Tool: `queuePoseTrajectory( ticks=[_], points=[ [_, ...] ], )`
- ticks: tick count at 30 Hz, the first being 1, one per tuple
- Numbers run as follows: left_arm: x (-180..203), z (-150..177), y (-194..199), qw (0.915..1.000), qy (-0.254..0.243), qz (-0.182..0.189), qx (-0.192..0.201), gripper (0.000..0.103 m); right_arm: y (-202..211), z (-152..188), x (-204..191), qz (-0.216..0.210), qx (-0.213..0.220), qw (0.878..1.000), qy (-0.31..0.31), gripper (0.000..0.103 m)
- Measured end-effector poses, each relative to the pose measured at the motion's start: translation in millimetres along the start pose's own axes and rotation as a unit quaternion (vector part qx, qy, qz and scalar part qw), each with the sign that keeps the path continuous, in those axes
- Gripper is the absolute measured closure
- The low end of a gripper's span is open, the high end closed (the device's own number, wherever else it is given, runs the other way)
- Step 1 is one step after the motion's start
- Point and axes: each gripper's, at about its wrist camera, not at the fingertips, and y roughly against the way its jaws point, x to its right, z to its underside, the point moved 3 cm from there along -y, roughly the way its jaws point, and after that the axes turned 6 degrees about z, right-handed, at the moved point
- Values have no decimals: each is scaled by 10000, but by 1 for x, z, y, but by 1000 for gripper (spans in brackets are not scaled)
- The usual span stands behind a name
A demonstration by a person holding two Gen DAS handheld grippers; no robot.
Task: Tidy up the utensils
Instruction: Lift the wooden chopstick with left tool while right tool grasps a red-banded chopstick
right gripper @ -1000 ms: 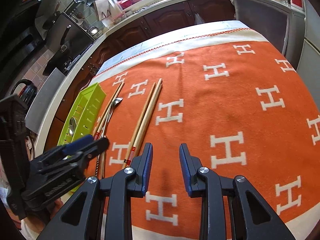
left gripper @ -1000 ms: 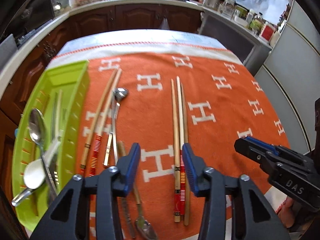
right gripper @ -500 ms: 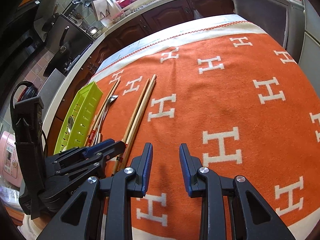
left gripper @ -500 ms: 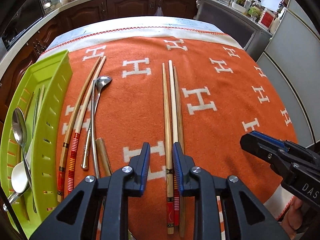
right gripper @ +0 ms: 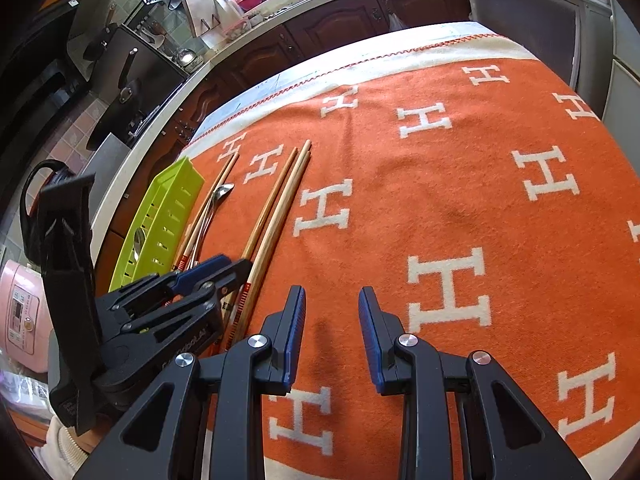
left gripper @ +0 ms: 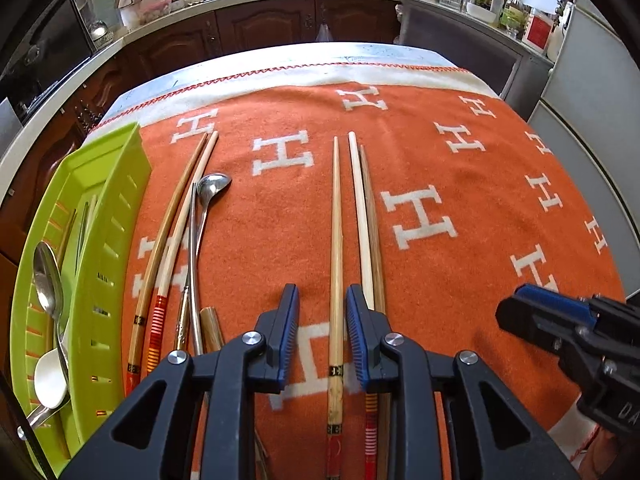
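Note:
Three wooden chopsticks (left gripper: 337,216) lie side by side in the middle of the orange cloth. My left gripper (left gripper: 322,336) is open and low over them, its jaws either side of the leftmost one. Two more chopsticks (left gripper: 176,224) and a long metal spoon (left gripper: 202,208) lie further left beside the green tray (left gripper: 108,216), which holds spoons (left gripper: 48,280). My right gripper (right gripper: 332,332) is open and empty over bare cloth to the right; it also shows in the left wrist view (left gripper: 560,320).
The orange cloth with white H marks (right gripper: 460,184) covers the table. A short wooden handle (left gripper: 211,328) lies by the spoon. Kitchen counters and dark cabinets (left gripper: 260,28) stand behind the table. A pink appliance (right gripper: 20,312) stands at far left.
My left gripper has moved right and down from beside the spoon to straddle the leftmost middle chopstick, its jaws narrower than a second ago. The right gripper has barely moved.

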Motion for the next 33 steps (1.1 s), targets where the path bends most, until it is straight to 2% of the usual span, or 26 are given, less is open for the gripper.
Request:
queuePoseTrajectory(
  ticks=[1,3,5,8,14,22,27,33],
  points=[
    [-1,-1,0,10000,16,12,16,82,0,0,0,4,-8,10000,13,75],
    [-4,-2,-1,9999,92,-10,56,97,-2,0,-2,10,-23,10000,39,75],
    [-12,-1,0,9994,310,131,109,99,-3,0,-2,8,-49,10000,59,75],
    [-20,0,1,9978,542,337,156,99,-5,1,-6,12,-76,9999,99,75],
    [-23,5,15,9973,602,353,210,99,-6,1,-18,-129,-110,9997,156,75],
    [-40,2,64,9958,697,115,584,99,-30,4,-45,-266,-435,9987,70,75],
    [-59,1,92,9922,896,99,856,99,-35,5,-64,-84,-425,9988,225,75],
    [-82,6,108,9892,1080,52,987,99,-35,10,-82,596,-224,9961,612,77]
  ],
)
